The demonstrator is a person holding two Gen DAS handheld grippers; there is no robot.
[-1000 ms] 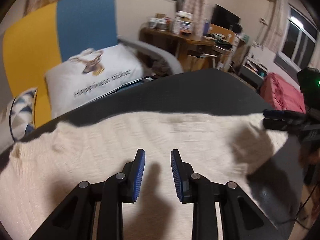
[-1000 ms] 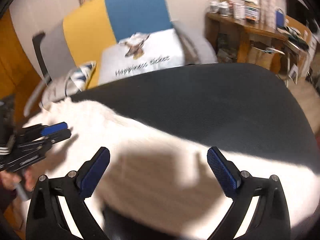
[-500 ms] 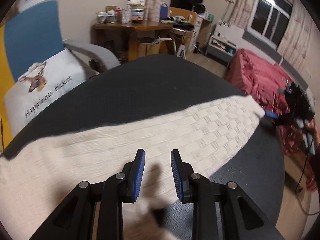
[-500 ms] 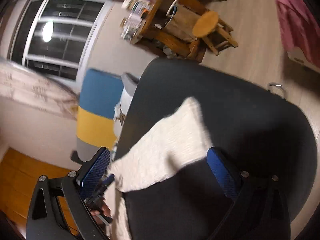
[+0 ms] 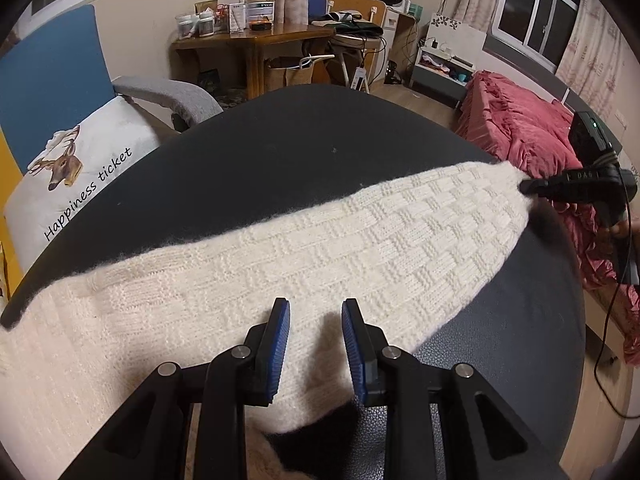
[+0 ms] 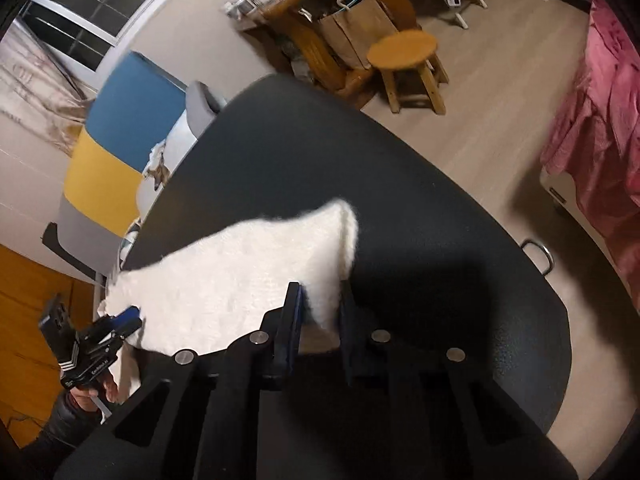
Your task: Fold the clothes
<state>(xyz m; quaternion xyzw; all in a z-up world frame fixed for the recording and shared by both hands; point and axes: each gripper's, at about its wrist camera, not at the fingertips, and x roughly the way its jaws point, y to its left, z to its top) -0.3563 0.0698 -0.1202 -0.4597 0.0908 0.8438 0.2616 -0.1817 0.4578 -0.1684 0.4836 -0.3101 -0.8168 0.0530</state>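
Item: cream knit garment [image 5: 320,248], stretched lengthwise across your dark worktop [image 5: 280,148]. Right tool [image 6: 318,308] grips its far end; left tool [image 5: 315,336] pinches the near edge, fingers narrowly apart.

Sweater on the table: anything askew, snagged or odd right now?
Nothing damaged. The cream sweater lies as a slanted band across the black table, its near edge curled over by the left gripper. The right gripper pinches its far end.
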